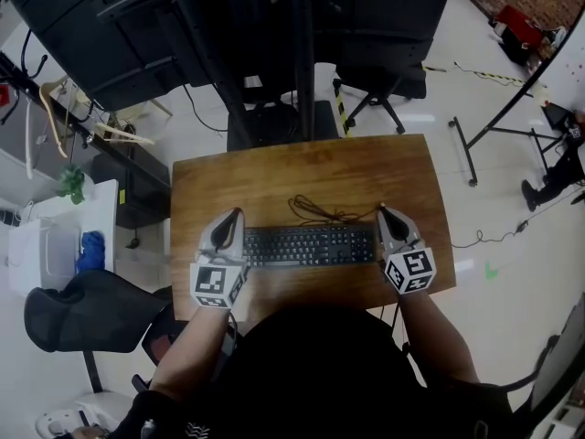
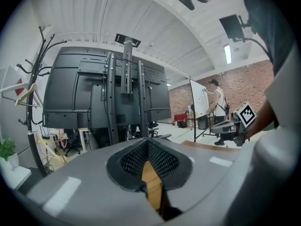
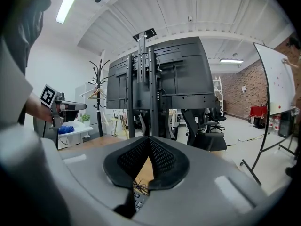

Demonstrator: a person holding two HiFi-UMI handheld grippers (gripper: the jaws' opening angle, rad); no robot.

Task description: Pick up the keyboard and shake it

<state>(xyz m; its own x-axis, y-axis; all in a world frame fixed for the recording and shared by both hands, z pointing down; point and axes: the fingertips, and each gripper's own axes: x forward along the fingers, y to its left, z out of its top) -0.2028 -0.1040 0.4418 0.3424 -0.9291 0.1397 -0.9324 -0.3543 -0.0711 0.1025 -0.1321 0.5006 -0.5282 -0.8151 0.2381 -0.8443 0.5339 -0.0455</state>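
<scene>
The person's arms (image 1: pixel 196 355) reach down to two grippers, one at each end of the black keyboard (image 1: pixel 309 245), which lies flat on the wooden surface (image 1: pixel 302 167). The left gripper (image 1: pixel 239 214) has its fingers clenched tip to tip, empty. The right gripper (image 1: pixel 381 211) is the same.

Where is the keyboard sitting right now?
In the head view, the black keyboard lies on the wooden table near the person's edge, between the left gripper and the right gripper, its cable bunched just behind it.
</scene>
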